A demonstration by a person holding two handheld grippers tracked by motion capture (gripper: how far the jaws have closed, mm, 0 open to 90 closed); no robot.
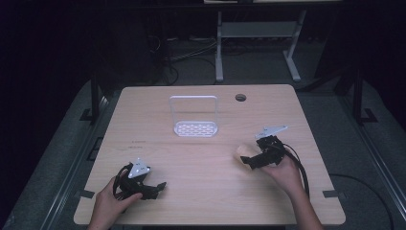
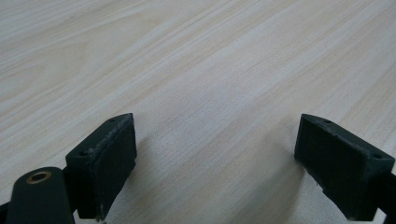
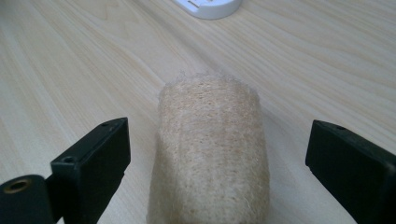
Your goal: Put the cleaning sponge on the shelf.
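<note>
The right hand-held gripper (image 3: 217, 172), jaws apart, straddles the tan fibrous loofah cylinder (image 3: 210, 149); closing comes next, probably before carrying it toward eleven o'clock.

A light wood worktop (image 1: 201, 191) carries a white rack (image 1: 194, 117) with a tall wire frame and a slotted base; it stands well ahead of the right gripper (image 1: 253, 160) and off to that gripper's left. A round cable hole (image 1: 241, 97) sits in the worktop farther back. Beyond the far edge stands a white-legged frame (image 1: 258, 43), with what may be cables (image 1: 191, 55) on the dark floor.
</note>
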